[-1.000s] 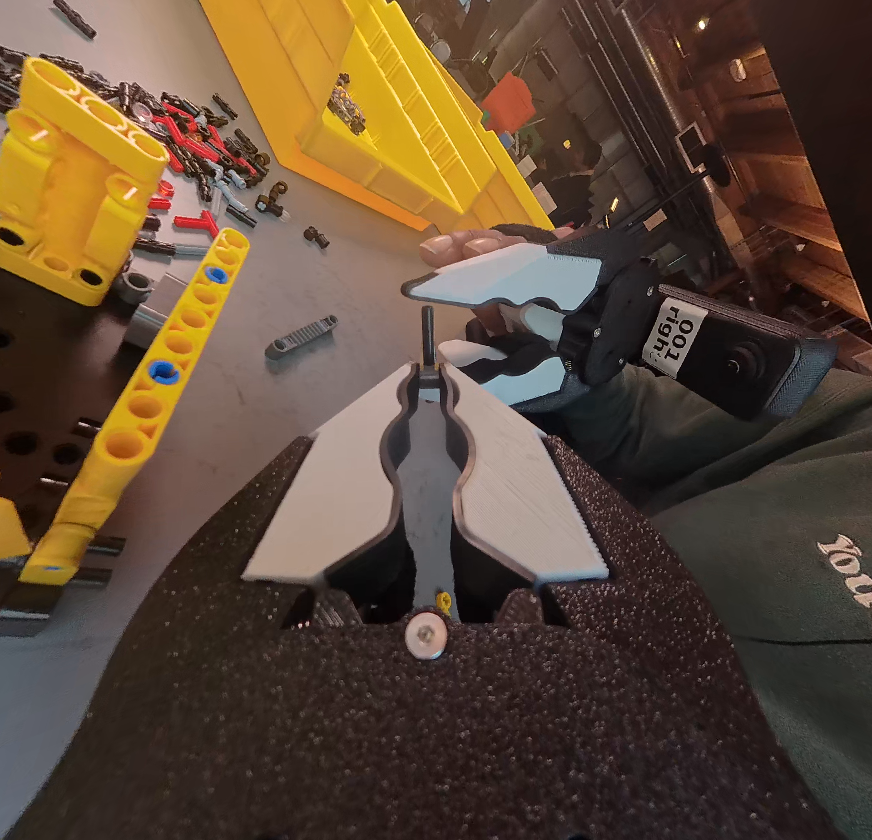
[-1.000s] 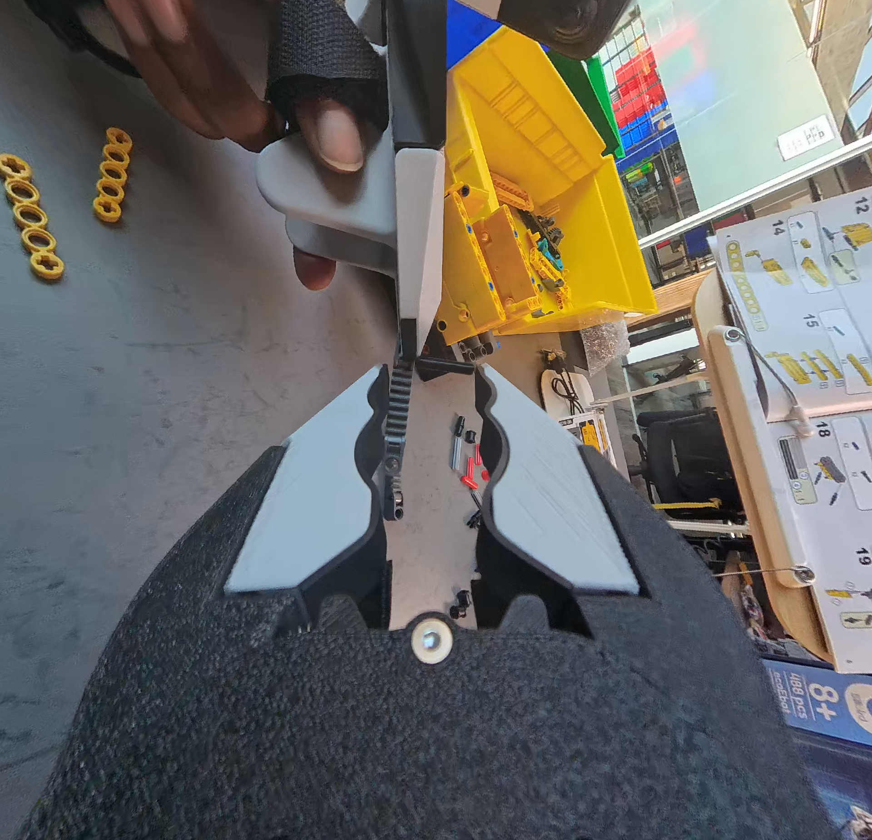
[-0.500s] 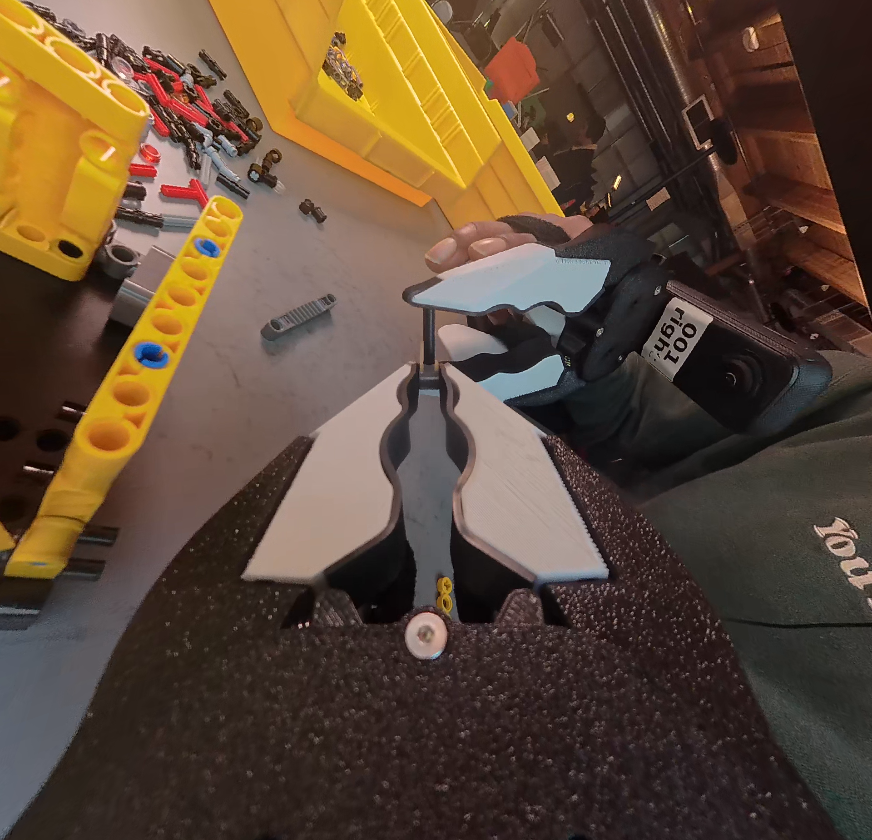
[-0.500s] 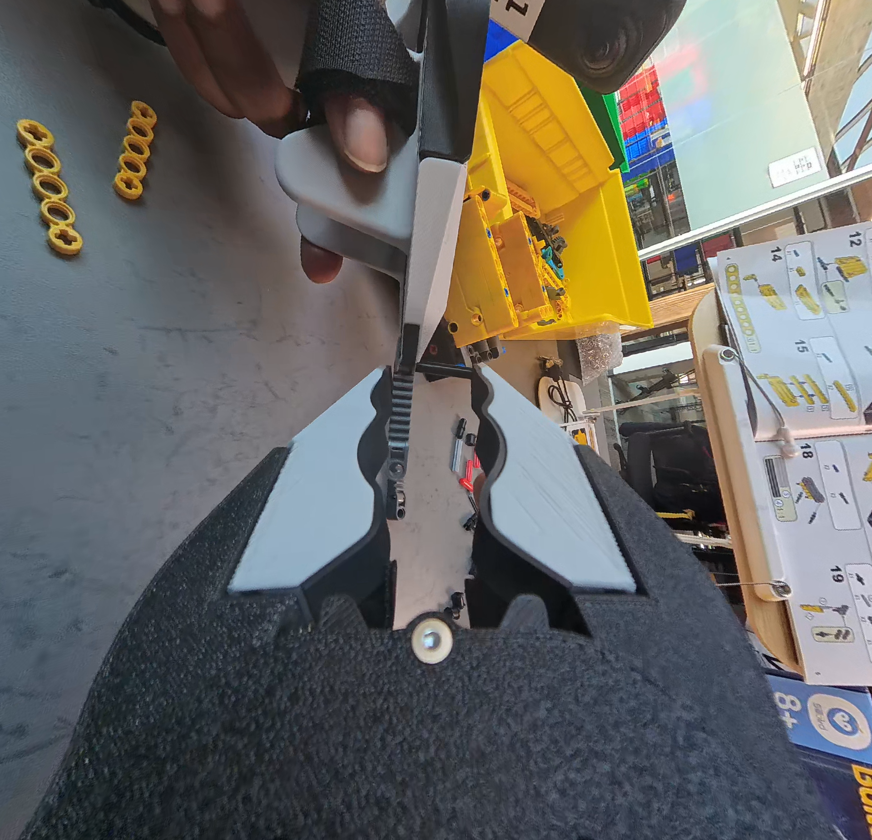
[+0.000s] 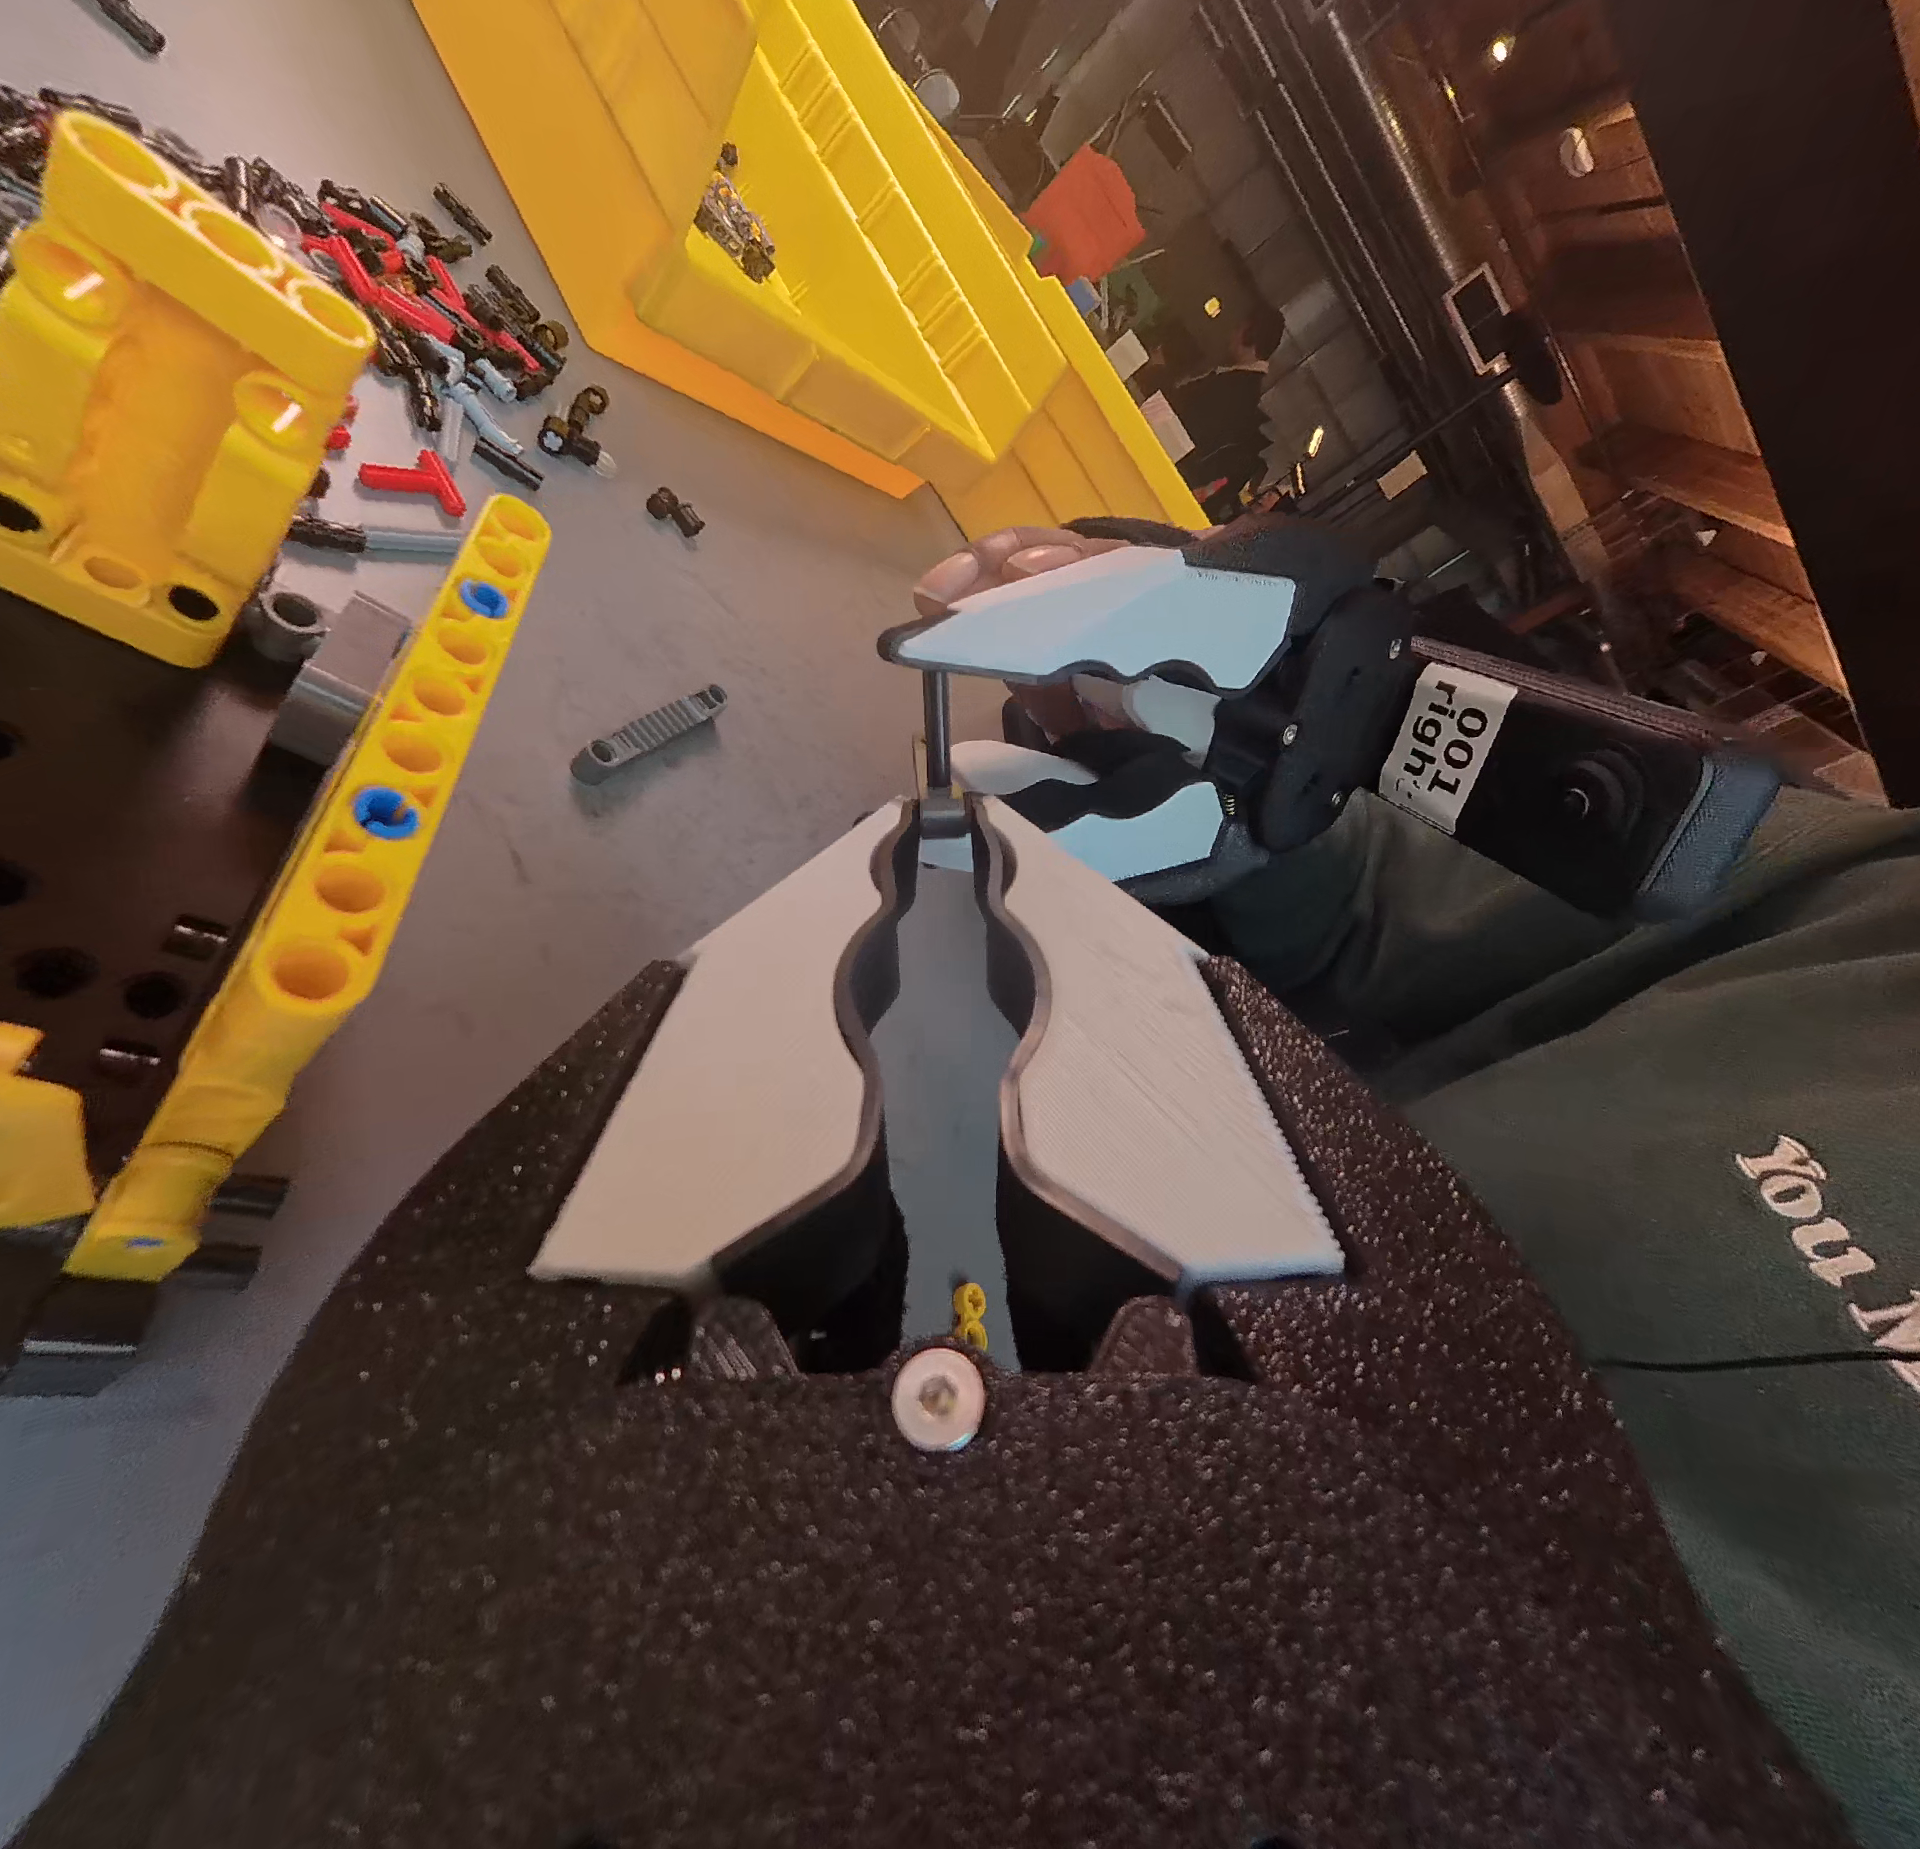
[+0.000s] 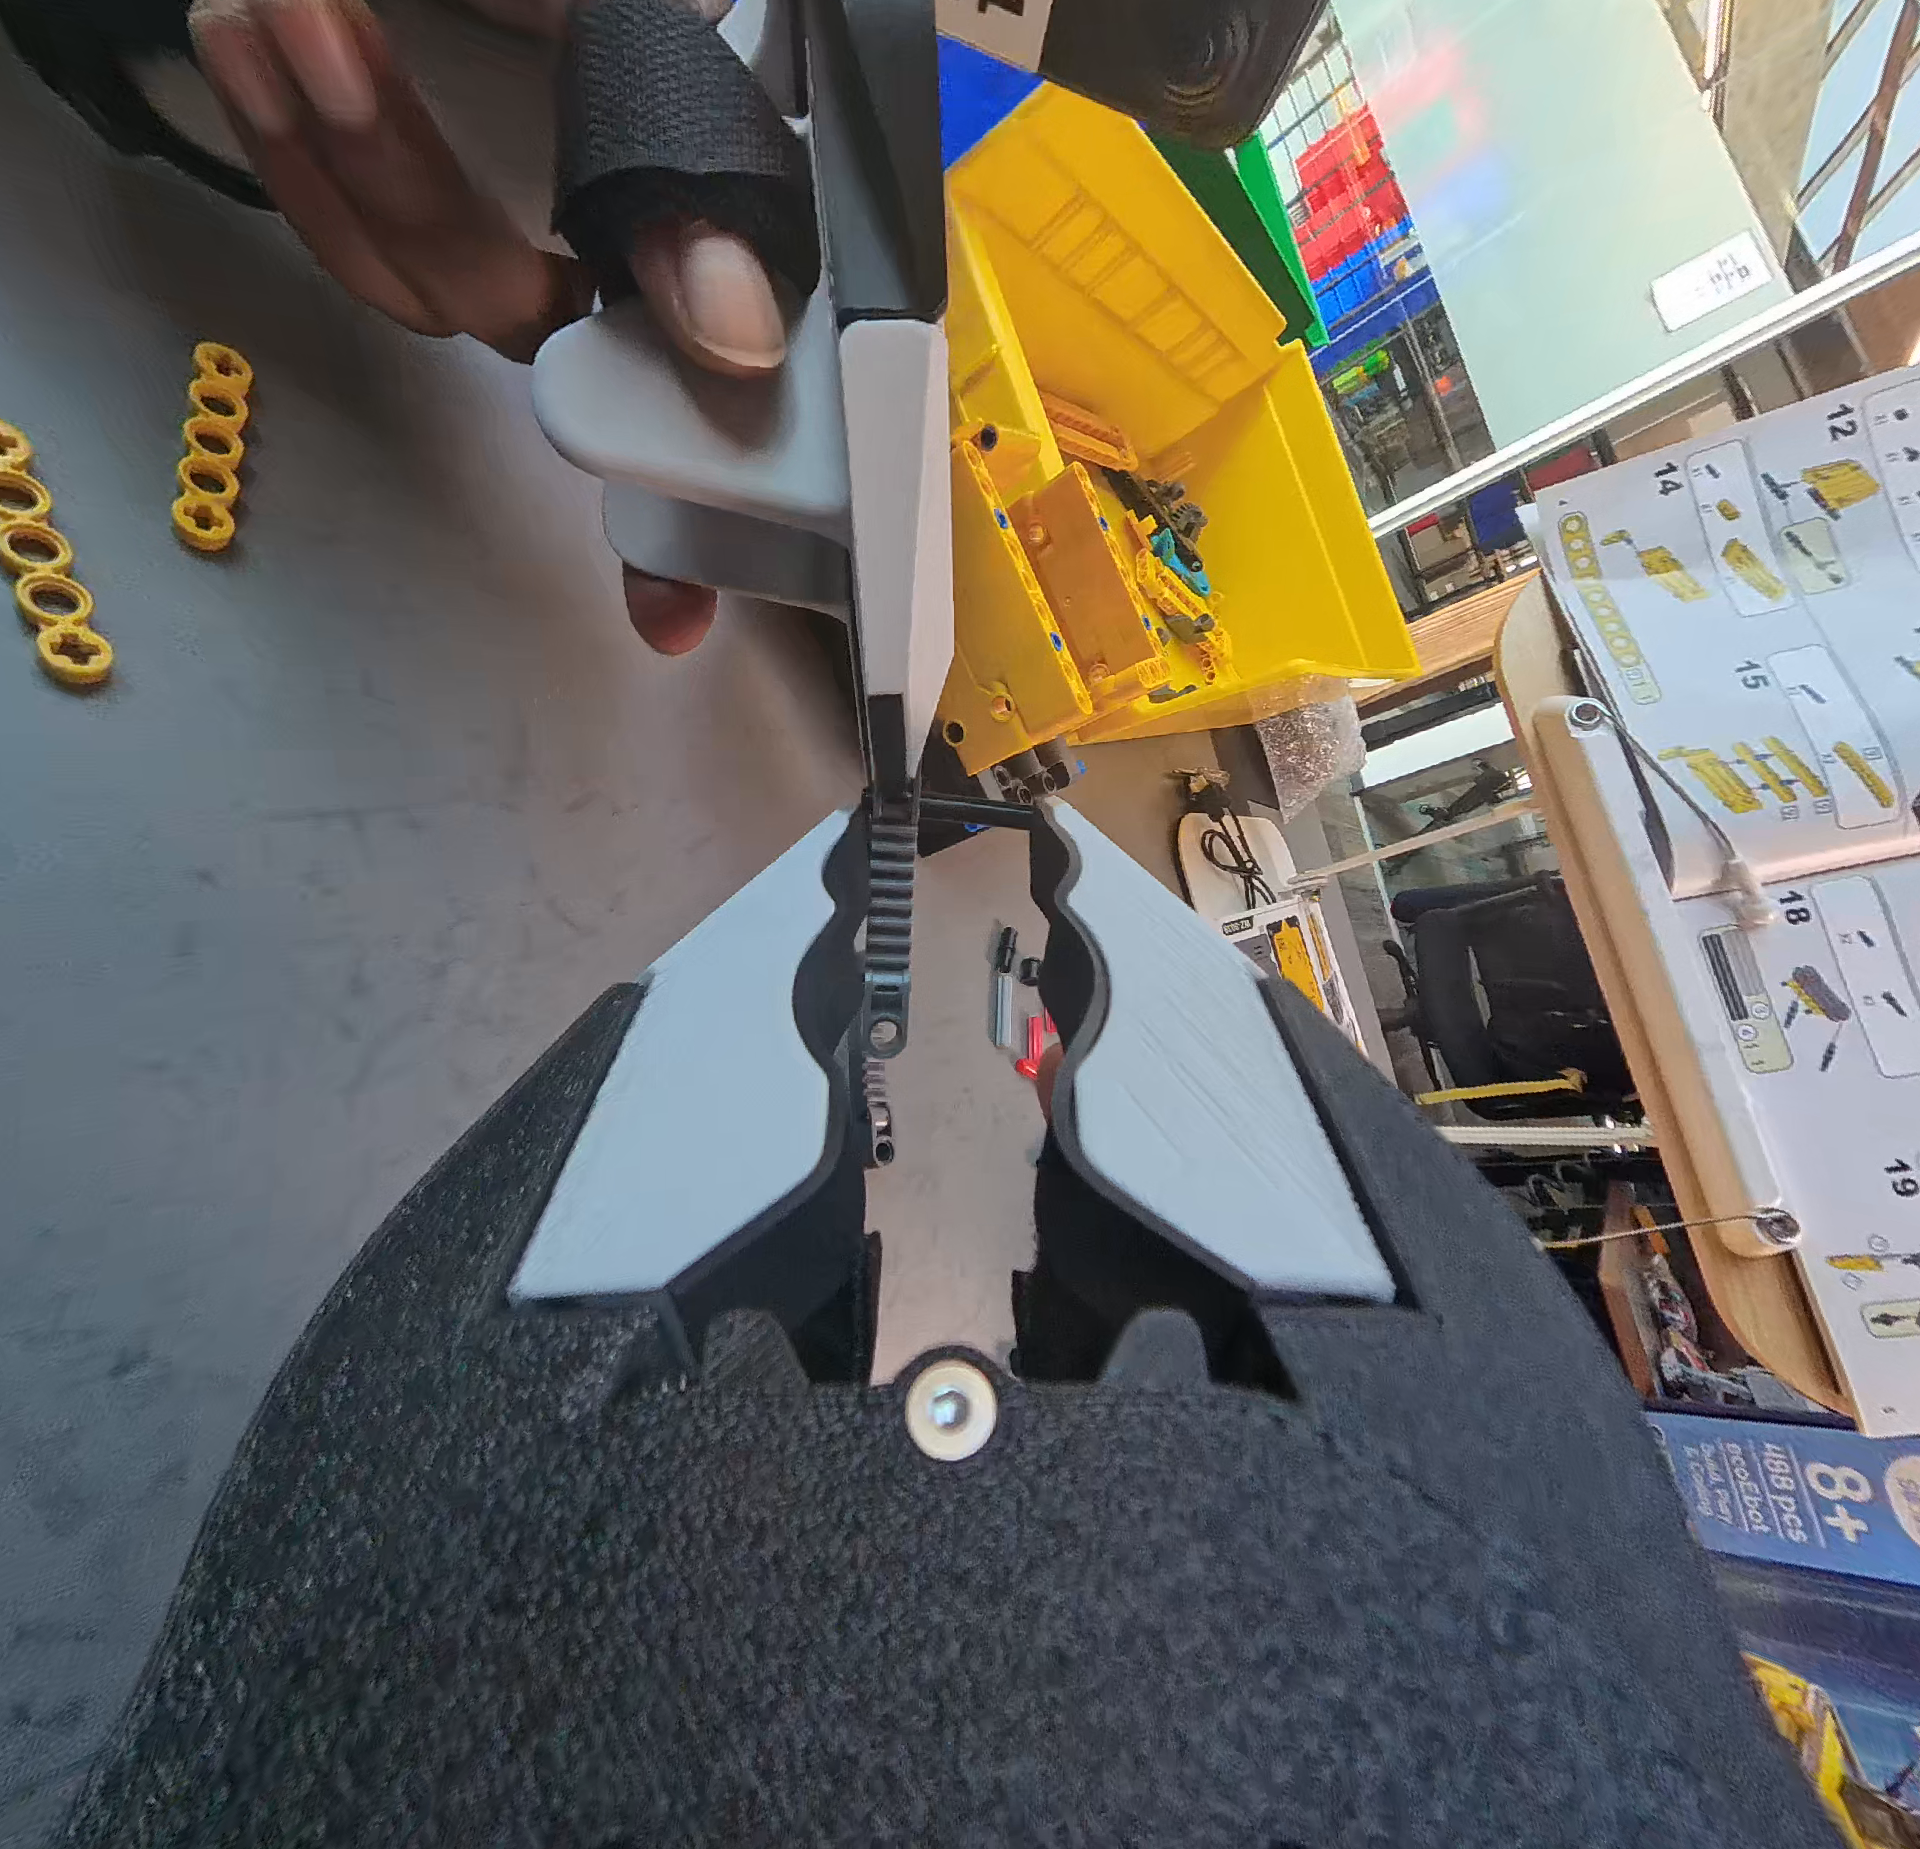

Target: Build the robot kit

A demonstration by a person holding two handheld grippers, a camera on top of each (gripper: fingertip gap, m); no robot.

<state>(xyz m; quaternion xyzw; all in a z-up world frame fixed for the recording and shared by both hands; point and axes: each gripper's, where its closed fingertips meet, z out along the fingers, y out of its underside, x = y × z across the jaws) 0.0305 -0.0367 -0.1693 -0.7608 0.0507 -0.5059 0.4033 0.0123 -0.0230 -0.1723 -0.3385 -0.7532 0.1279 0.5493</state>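
Little has shifted since the earlier frame: both grippers stay locked tip to tip above the tabletop [image 5: 644,864]. Left gripper [image 5: 940,812] is pressed together, pinching a black rack [image 6: 891,895] whose toothed length runs down between the right gripper's fingers. Right gripper [image 6: 948,812] is spread, a thin black axle [image 5: 935,729] spanning its tips. Beyond, a second rack [image 5: 649,734] lies on the tabletop, then a yellow beam [image 5: 395,833], loose pins [image 5: 436,293] and yellow bins [image 5: 831,272] toward the far edge.
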